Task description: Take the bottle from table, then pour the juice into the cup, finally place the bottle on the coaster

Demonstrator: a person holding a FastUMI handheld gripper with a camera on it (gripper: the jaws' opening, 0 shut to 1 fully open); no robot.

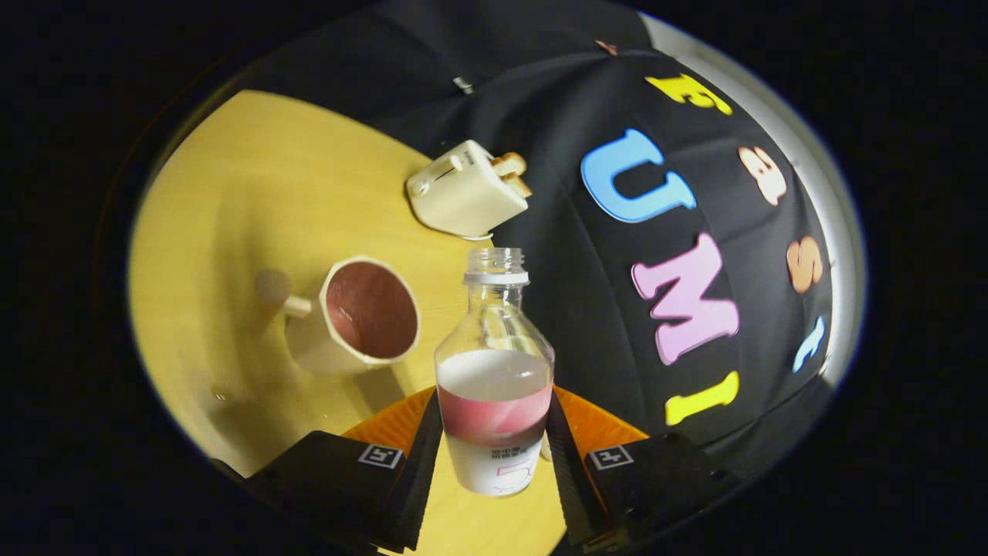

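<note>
The bottle [494, 371], uncapped and partly filled, is clamped between both fingers of the gripper [494, 452], above an orange coaster [594, 425]. The cup [363, 316] is seen just beyond on the wooden table [255, 201], a toaster [463, 189] farther behind

Clear uncapped bottle [495, 371], part-filled with pale juice, being held upright. Cream cup [361, 318], dark-lined, being seen standing beside it on counter. Orange coaster [598, 426] lying under bottle.
</note>
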